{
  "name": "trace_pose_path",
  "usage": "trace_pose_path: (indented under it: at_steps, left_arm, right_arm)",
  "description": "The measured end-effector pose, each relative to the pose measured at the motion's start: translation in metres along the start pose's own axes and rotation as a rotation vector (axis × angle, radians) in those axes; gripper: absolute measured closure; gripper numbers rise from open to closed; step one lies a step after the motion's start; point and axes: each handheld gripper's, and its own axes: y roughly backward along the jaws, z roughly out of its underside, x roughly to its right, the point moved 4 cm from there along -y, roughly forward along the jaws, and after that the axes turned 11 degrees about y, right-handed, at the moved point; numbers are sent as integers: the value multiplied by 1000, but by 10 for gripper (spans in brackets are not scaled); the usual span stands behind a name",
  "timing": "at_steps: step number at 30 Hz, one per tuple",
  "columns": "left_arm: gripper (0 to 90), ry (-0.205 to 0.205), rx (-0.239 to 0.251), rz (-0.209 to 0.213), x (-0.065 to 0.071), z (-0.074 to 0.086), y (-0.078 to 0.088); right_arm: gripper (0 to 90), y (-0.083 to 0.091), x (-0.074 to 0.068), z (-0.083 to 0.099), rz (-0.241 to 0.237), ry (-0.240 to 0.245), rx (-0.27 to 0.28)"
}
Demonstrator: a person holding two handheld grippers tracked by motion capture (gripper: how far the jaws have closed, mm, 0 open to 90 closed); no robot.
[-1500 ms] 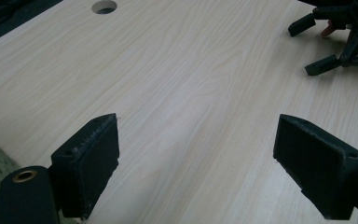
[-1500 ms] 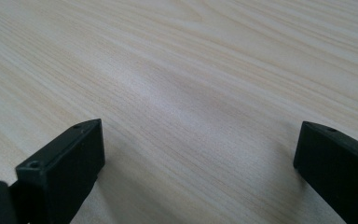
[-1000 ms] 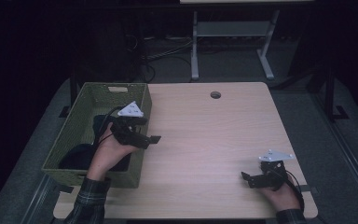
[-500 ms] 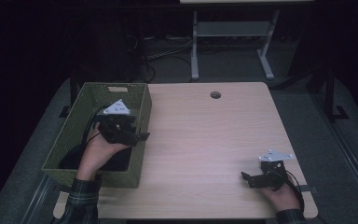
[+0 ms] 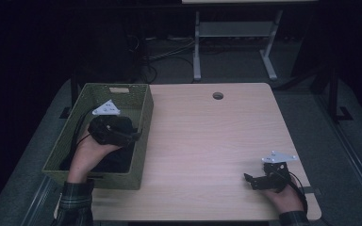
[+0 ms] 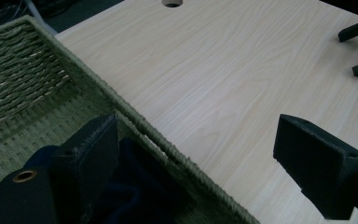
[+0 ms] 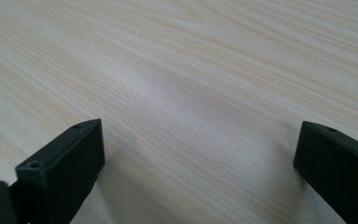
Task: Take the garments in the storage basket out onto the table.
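My left gripper [image 5: 136, 135] hangs over the right wall of a green woven basket [image 5: 144, 123] at the table's left side. In the left gripper view, my left gripper [image 6: 200, 140] is open and straddles the basket rim [image 6: 135, 119]: one jaw is inside the basket, the other above the tabletop. A dark navy cloth [image 6: 137, 189] lies in the basket under the inner jaw, and the same cloth [image 5: 115, 161] shows below the hand. My right gripper [image 5: 250, 181] rests open on the table near the front right corner, with bare wood between its jaws [image 7: 205, 140].
The light wooden table [image 5: 207, 141] has a round cable hole [image 5: 218, 95] near its far edge. The basket takes up the table's left side. A metal stand [image 5: 235, 33] and cables sit on the dark floor beyond.
My left gripper has drawn back to the left, from over the tabletop to above the basket's right wall. The right gripper has stayed in place.
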Motion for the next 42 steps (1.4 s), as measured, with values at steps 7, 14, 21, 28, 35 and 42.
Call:
trace_pose_path:
  at_steps: [7,14,21,28,35,42]
  left_arm:
    - [136,19,18,-20,-11,3,12]
    - [136,38,27,-55,-26,9,25]
    - [136,55,23,-87,-38,16,32]
    - [136,103,14,-132,-60,29,39]
    - [131,130,3,-161,-72,37,41]
    - [125,145,-26,-179,-82,46,40]
  right_arm:
    - [15,0,0,0,0,0,0]
    - [15,0,0,0,-1,-1,0]
    - [15,0,0,0,0,-2,-2]
    - [15,0,0,0,-1,-1,0]
    - [15,0,0,0,1,-1,-1]
    - [15,0,0,0,1,0,-1]
